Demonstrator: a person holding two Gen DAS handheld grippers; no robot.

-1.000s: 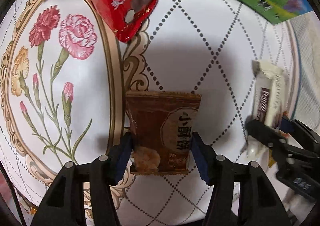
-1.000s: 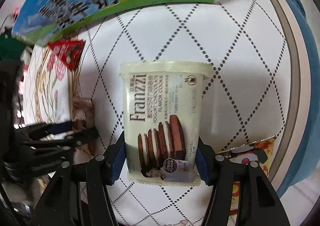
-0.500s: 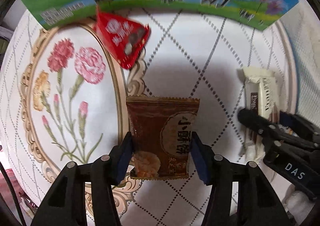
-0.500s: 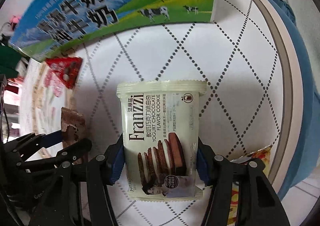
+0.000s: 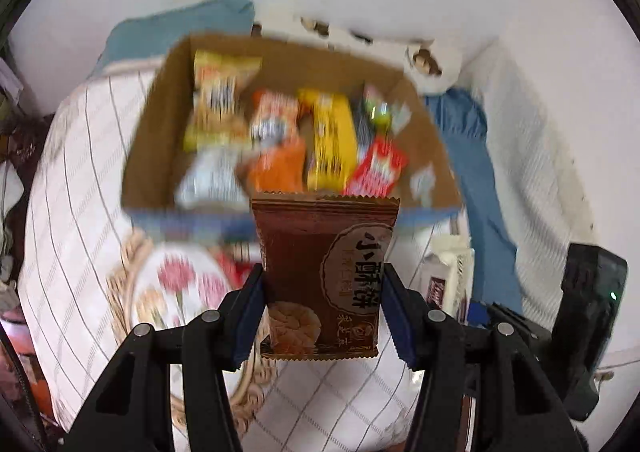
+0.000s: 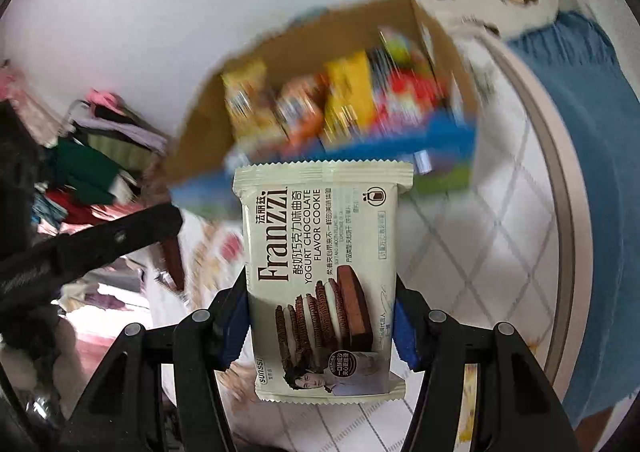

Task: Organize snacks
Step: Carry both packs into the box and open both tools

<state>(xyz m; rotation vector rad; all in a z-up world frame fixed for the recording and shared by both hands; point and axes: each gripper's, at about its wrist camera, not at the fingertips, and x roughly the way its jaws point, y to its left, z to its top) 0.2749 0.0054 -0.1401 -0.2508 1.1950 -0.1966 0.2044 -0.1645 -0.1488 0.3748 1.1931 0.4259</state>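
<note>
The left hand-held gripper (image 5: 322, 312) is squeezing a brown pack (image 5: 325, 276) and the right hand-held gripper (image 6: 320, 324) is squeezing a cookie pack (image 6: 324, 280), both up in front of the box (image 5: 152, 156), so keep squeezing until each is over its open top.

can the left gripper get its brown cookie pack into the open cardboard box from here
Probably yes: the left gripper holds the brown pack just short of the cardboard box, whose top is open, nothing between.
</note>
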